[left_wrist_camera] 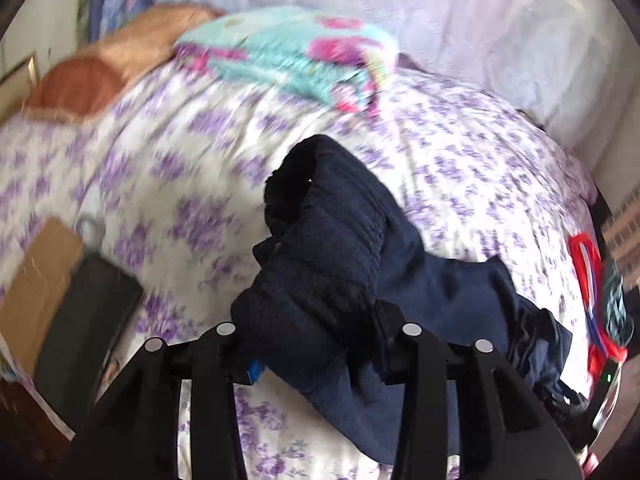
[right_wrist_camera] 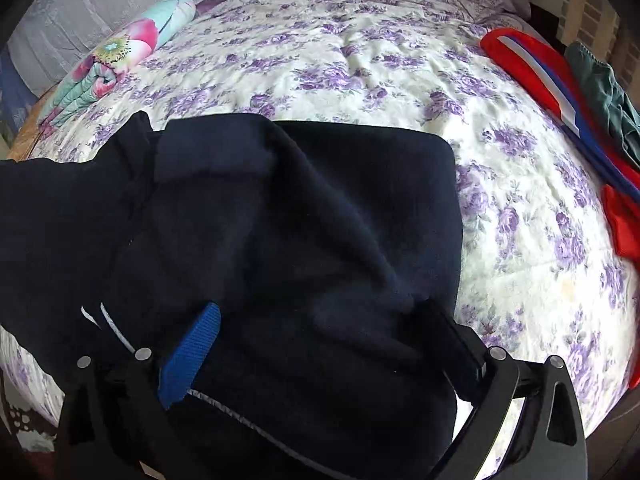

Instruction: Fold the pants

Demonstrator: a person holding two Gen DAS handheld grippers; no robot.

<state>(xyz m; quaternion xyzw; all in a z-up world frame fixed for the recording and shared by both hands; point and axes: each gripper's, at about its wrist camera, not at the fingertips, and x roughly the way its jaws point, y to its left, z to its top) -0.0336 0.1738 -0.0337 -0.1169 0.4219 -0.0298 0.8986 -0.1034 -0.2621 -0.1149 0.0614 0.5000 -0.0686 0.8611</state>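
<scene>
- Navy fleece pants (left_wrist_camera: 340,264) are bunching up between the fingers of the left gripper (left_wrist_camera: 320,344) in the left wrist view; jaws look clenched on the ribbed waistband, likely lifting it so the fabric can be laid over.
- Rest of the pants is trailing toward 4 o'clock onto the floral bedspread (left_wrist_camera: 180,152); blur suggests the camera is moving.
- Folded turquoise blanket (left_wrist_camera: 288,52) is sitting at 12 o'clock, well apart.
- Right wrist view: pants (right_wrist_camera: 304,216) are lying across the bed centre, partly doubled over.
- Right gripper (right_wrist_camera: 320,344) is spread wide, blue pad (right_wrist_camera: 192,352) at 8 o'clock, straddling the cloth, not pinching — probably steadying it.
- Red garment (right_wrist_camera: 560,92) is lying at 2 o'clock, clear of the work.
</scene>
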